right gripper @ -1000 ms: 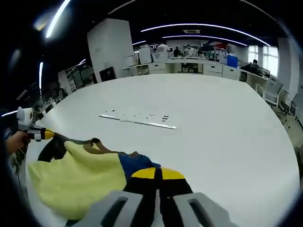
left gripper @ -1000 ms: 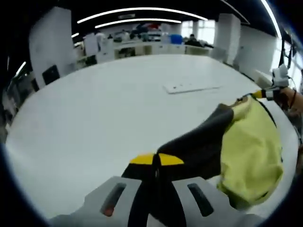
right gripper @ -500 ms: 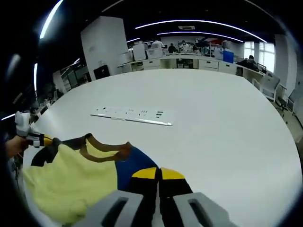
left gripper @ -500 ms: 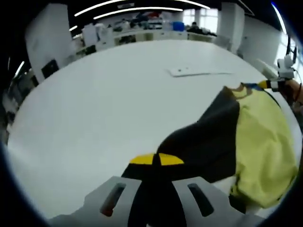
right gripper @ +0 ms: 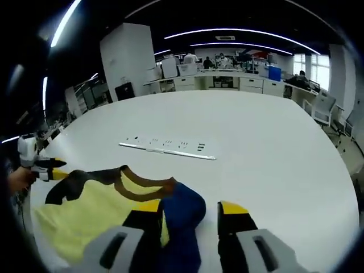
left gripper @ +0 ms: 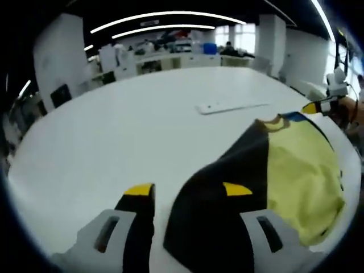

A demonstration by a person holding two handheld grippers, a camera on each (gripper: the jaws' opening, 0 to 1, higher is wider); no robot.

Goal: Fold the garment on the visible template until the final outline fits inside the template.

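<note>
In the left gripper view the left gripper [left gripper: 189, 196] has its two yellow-tipped jaws spread wide apart, and the black sleeve end of the garment [left gripper: 267, 176] lies on the white table [left gripper: 114, 131] between them, draped over the inner side of the right-hand jaw; whether the cloth touches the left-hand jaw cannot be told. From there the garment runs forward and to the right of the jaws, black giving way to a pale yellow body with a brown-edged neckline and a little blue at its far end. Beyond that far end the right gripper [left gripper: 324, 106] shows at the edge of the view, held in a person's hand [left gripper: 344, 109]. Ahead of the jaws, well apart from the cloth, a flat white strip [left gripper: 230, 106] lies on the table. In the right gripper view the right gripper [right gripper: 190, 207] is likewise spread wide, with the blue sleeve of the garment [right gripper: 102, 207] bunched between its jaws and lying against the left-hand one. The yellow body spreads to the left of the jaws, ending in a black sleeve just beside the left gripper [right gripper: 48, 165], seen at the far left edge. The strip [right gripper: 166, 151] lies ahead of the jaws, apart from the neckline.
</note>
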